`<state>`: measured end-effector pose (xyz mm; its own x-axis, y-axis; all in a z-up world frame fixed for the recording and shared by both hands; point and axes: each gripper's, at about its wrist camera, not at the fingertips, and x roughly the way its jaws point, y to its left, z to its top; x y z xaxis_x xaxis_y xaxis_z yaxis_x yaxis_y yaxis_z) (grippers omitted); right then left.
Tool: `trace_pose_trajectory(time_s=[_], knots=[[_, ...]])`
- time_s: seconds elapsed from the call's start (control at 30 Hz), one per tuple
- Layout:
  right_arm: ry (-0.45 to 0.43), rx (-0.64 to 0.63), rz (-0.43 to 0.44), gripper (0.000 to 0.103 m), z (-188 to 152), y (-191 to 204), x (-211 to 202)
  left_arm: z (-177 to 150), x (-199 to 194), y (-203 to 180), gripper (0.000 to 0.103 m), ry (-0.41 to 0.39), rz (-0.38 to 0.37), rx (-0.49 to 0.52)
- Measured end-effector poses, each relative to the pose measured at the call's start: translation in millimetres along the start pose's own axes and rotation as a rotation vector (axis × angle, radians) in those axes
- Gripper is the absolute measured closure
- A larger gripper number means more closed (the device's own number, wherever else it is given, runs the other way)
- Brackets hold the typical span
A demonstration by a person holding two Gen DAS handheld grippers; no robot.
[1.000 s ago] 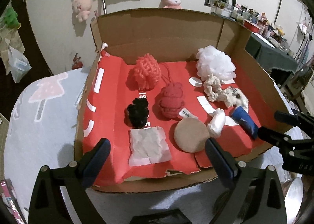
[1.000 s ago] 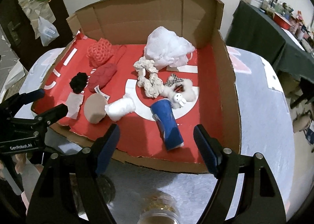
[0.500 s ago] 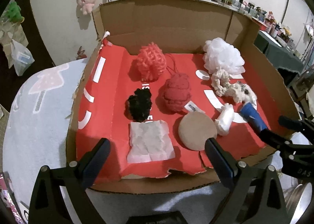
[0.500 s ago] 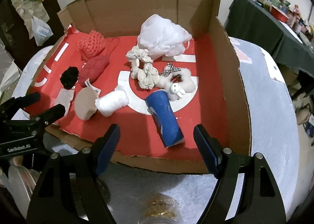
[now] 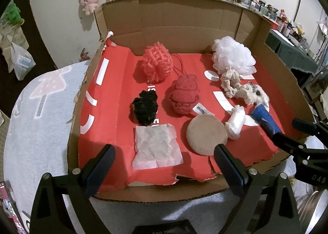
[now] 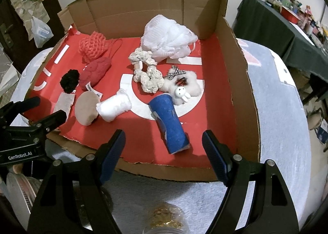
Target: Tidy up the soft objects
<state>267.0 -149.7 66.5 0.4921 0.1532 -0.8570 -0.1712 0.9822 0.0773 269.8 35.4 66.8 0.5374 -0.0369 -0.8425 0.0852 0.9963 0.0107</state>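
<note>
A cardboard box (image 5: 184, 23) lined in red holds several soft items. In the left wrist view: a pink net pouf (image 5: 156, 64), a red plush (image 5: 184, 96), a black scrunchie (image 5: 144, 108), a white tissue (image 5: 155, 148), a tan round pad (image 5: 207, 134), a small white roll (image 5: 235, 124), a white mesh pouf (image 5: 233, 55). My left gripper (image 5: 164, 164) stands open over the box's near edge, above the tissue. In the right wrist view a blue roll (image 6: 170, 123) lies just ahead of my open right gripper (image 6: 164, 146), with a cream scrunchie (image 6: 146, 74) and a fluffy bunny scrunchie (image 6: 182, 88) behind.
The box's cardboard walls (image 6: 239, 82) rise at the back and right. It rests on a pale blue towel (image 6: 283, 111). A jar with a gold lid (image 6: 166, 219) sits under the right gripper. Plush toys (image 5: 89, 1) hang on the wall; a cluttered dark table (image 6: 276, 27) stands at right.
Both views have shifted slightly forward and down toward the box. No item in the box has moved, and both grippers remain open.
</note>
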Motion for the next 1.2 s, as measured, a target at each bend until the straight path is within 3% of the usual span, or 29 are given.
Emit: trace_pose_trajectory(time_s=[1.2], knots=[[0.0, -0.006, 0.0, 0.026, -2.3, 1.3, -0.2, -0.7, -0.8, 0.0, 0.004, -0.006, 0.006, -0.001]])
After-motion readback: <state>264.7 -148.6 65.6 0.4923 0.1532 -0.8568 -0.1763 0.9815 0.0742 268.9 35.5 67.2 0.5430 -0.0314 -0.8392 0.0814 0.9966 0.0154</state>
